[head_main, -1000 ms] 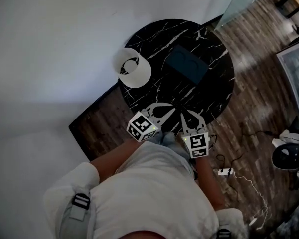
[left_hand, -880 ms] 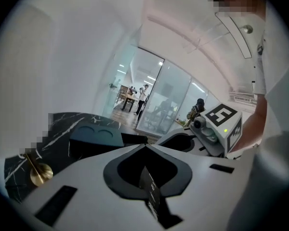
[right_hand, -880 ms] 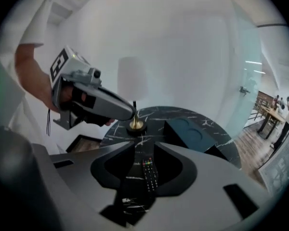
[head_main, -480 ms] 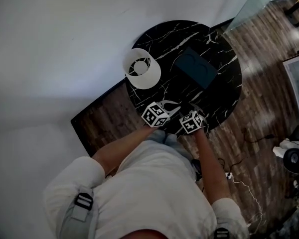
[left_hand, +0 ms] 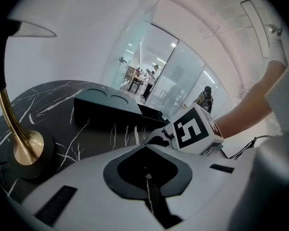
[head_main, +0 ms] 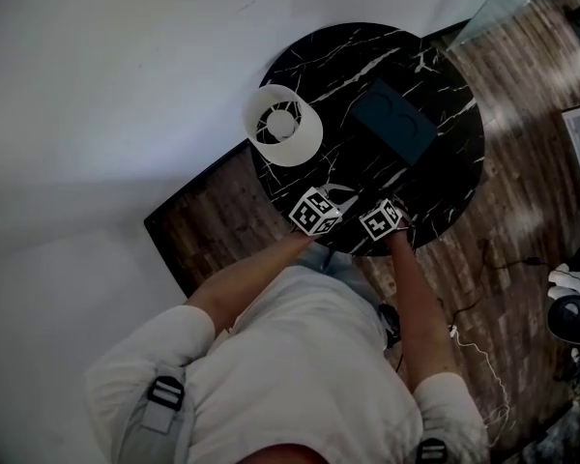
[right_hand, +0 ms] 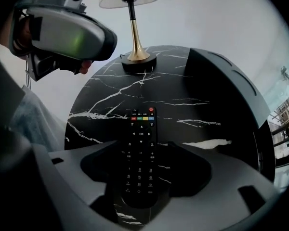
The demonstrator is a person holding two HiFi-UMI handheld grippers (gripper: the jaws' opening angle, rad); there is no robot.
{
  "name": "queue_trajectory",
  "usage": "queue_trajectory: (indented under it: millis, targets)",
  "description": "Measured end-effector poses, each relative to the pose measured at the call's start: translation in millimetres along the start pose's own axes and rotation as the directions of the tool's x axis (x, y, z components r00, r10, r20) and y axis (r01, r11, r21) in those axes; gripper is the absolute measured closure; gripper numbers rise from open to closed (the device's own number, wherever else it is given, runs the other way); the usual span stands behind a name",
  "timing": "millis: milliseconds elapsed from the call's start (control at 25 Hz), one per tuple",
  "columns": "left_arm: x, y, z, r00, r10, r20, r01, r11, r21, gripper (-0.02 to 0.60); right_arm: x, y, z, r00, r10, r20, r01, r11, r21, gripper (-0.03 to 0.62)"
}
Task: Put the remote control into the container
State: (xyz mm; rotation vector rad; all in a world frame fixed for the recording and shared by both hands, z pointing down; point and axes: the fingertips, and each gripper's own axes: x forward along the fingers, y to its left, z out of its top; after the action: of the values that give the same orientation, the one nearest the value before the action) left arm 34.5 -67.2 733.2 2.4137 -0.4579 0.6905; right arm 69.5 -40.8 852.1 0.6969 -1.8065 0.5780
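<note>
A black remote control (right_hand: pixel 140 150) lies flat on the black marble table (right_hand: pixel 111 97), its coloured buttons pointing away. My right gripper (right_hand: pixel 142 177) straddles its near half. The jaws are opening and the pads stand clear of its sides. The dark container (head_main: pixel 396 122) stands further in on the table, and shows to the right in the right gripper view (right_hand: pixel 221 81) and ahead in the left gripper view (left_hand: pixel 106 107). My left gripper (left_hand: pixel 147 174) is shut on nothing and hovers to the left of the right one (head_main: pixel 336 193). In the head view the right gripper (head_main: pixel 394 204) hides the remote.
A lamp with a white shade (head_main: pixel 283 125) and a brass stem on a black base (right_hand: pixel 137 57) stands at the table's left rim. Cables and a power strip lie on the wooden floor (head_main: pixel 522 220) to the right. A white wall lies behind the table.
Both grippers have moved forward from the table's near edge to over the tabletop. Their marker cubes now cover the jaws in the head view.
</note>
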Motion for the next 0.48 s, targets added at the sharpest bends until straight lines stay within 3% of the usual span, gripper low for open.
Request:
queue_trajectory:
  millis: [240,320,480]
  targets:
    - [-3,2,-5,1.000,0.002,-0.007,-0.002,1.000,-0.004,0.581,-2,1,2,1.000,-0.001,0.031,0.003,0.999,-0.054,0.319]
    - [-7,1,-7,1.000,0.002,-0.008,-0.002,1.000,-0.003,0.581,-1,5,2,1.000,0.003,0.027,-0.001,0.997,-0.082,0.378]
    - [-15,-1,-9,1.000,0.002,-0.003,-0.002,1.000,-0.001,0.581,-4,5,-1,0.999,-0.032,0.039,0.036,0.996,-0.086,0.381]
